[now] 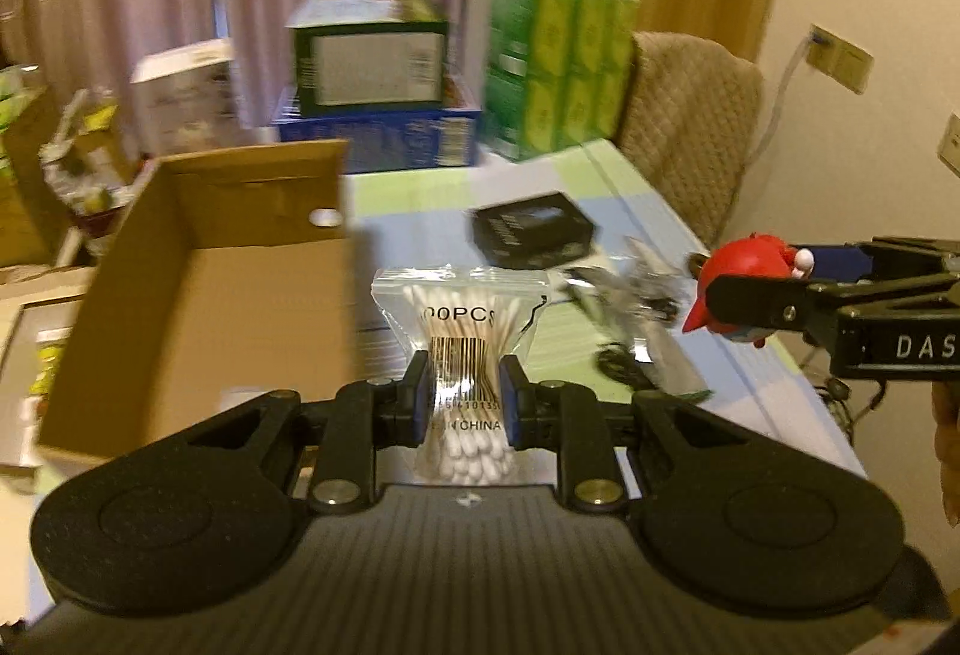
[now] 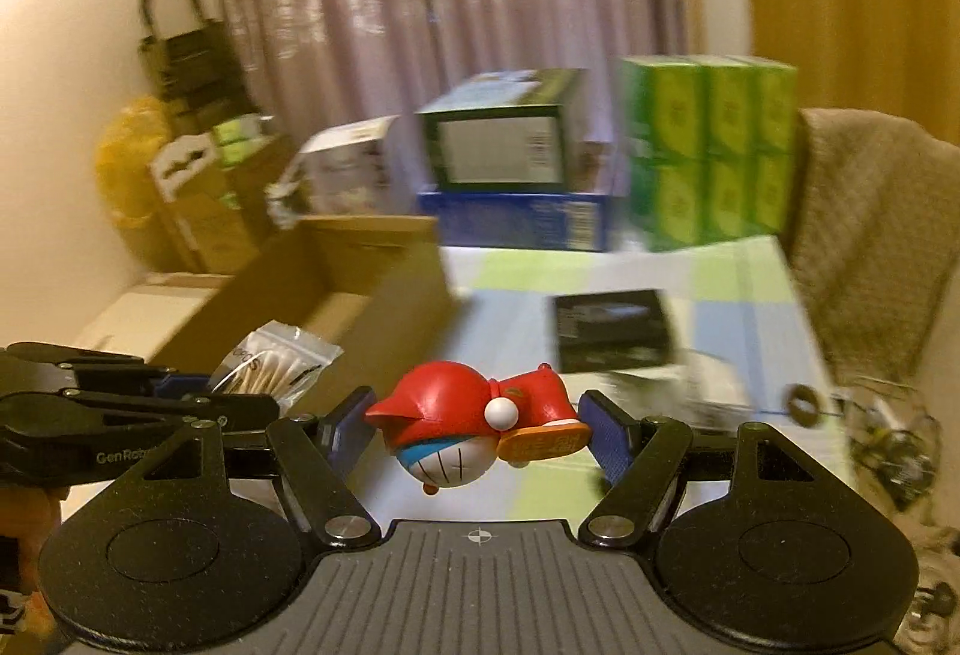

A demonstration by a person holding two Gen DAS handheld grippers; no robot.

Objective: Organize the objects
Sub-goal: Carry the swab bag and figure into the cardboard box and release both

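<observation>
The left gripper [image 1: 463, 403] is clamped on a clear bag of cotton swabs [image 1: 462, 331], its blue pads [image 1: 420, 403] pressing the bag's middle into a waist. The bag stands upright between the fingers; printed text on it is partly covered by the pads, and its lower end sits close to the gripper body. In the right wrist view the same bag [image 2: 273, 364] shows only as a corner above the left gripper's black linkage.

The right gripper [image 2: 477, 430] pinches a red toy figure [image 2: 468, 415] lying on its side between the two blue pads, head toward the left finger, orange base toward the right finger. From the left wrist view the toy figure [image 1: 741, 274] is partly masked by the near finger of the right gripper [image 1: 756, 295], which enters from the right edge and is cut off there.

Ahead and left of the left gripper stands an open cardboard box [image 1: 198, 289]; its near wall hides part of the floor. Ahead and right of that gripper, on the table [image 1: 720, 355], lie a black flat box [image 1: 531, 232] and a crinkled clear packet [image 1: 630, 289], both blurred. Stacked cartons [image 1: 372, 72] and green packs [image 1: 561, 66] at the far end are too smeared to read.
</observation>
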